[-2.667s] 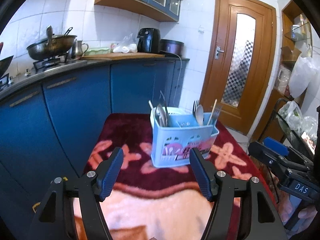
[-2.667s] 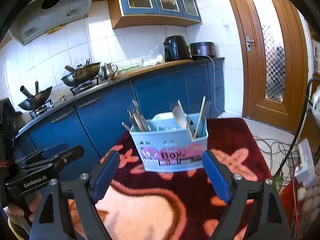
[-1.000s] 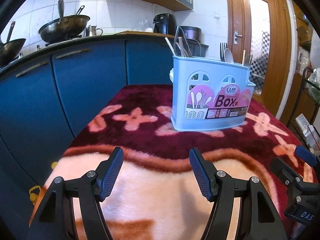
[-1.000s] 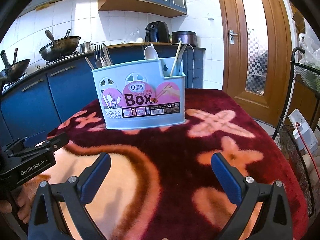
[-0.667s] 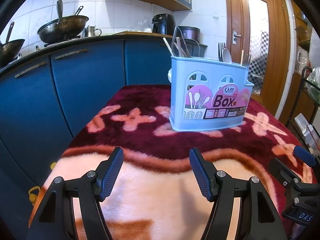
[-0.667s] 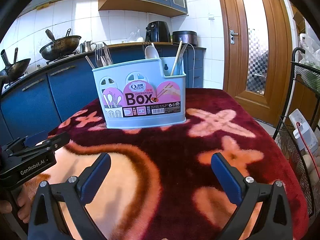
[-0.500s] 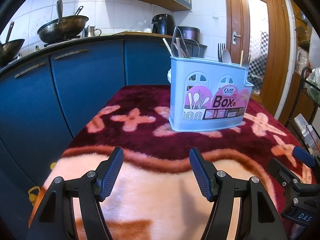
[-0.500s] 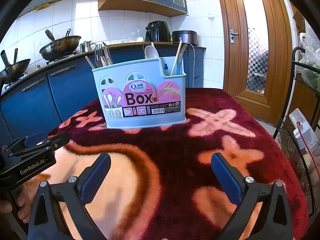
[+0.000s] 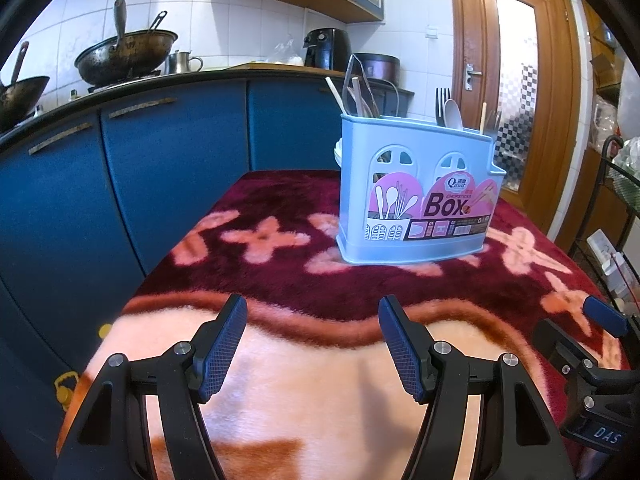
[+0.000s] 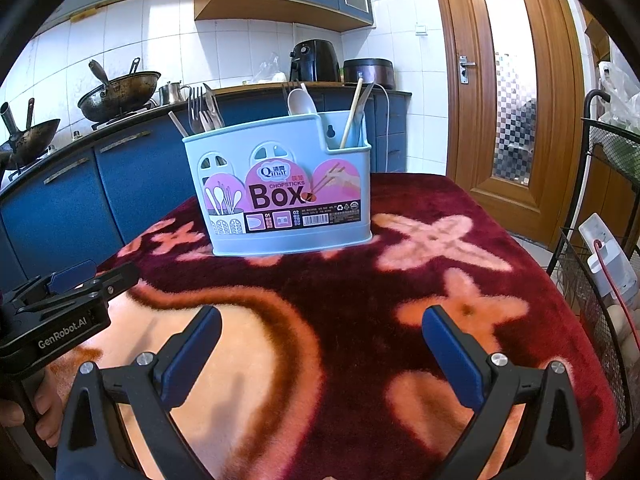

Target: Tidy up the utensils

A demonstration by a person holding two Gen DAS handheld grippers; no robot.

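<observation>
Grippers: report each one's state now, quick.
Left gripper: open, holding nothing.
Right gripper: open, holding nothing.

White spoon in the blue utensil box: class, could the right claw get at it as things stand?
Probably yes. The right claw is open and empty, with only bare blanket between it and the box. The white spoon stands above the rim, though forks crowd close behind it.

A worktop draped in a plush maroon blanket (image 10: 400,280) with peach flower patterns carries 1 pale blue plastic utensil box (image 10: 280,204), standing upright ahead of the right claw (image 10: 320,344).
</observation>
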